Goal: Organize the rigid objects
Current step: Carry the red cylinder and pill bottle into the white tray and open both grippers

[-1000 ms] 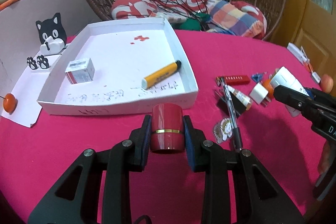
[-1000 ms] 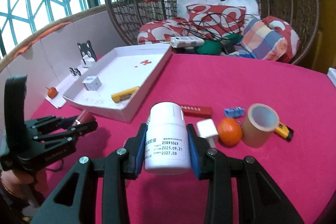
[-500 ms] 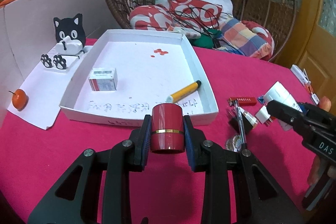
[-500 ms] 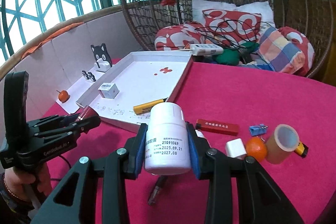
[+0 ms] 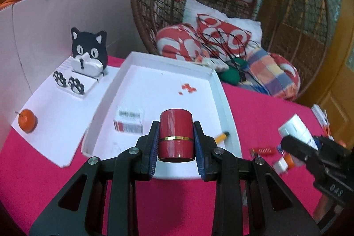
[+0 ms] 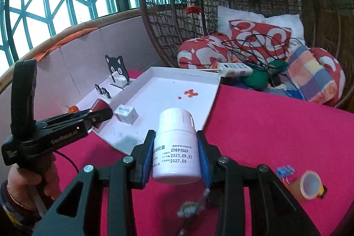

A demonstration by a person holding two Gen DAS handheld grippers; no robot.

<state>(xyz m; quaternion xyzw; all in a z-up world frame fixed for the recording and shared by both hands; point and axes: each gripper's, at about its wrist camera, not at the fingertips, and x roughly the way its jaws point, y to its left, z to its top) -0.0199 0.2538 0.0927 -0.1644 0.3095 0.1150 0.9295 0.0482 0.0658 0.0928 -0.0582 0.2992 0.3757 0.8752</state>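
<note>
The biggest worry was the white tray, which lay just ahead of both grippers on the pink desk. Its low wall stood in the way, so a thing carried too low could have bumped the rim and tipped out.

The left gripper was closed tight on a red cup, with its two pads pressing the sides. The cup hung above the near edge of the tray. Its shiny side might have slipped between the pads if the grip went loose.

The right gripper was squeezed shut on a white bottle, holding it upright. The bottle was in the air over the desk, to the right of the tray's near corner. The two grippers were near each other, so they could have knocked together over the tray.

Inside the tray, a small box sat ahead and to the left of the red cup, and a yellow pen lay ahead to its right. A cup set down on either one would have wobbled.

Beyond the tray's left side stood a cat toy. An orange ball sat further left. To the right of the bottle lay a roll of tape and a blue clip.
</note>
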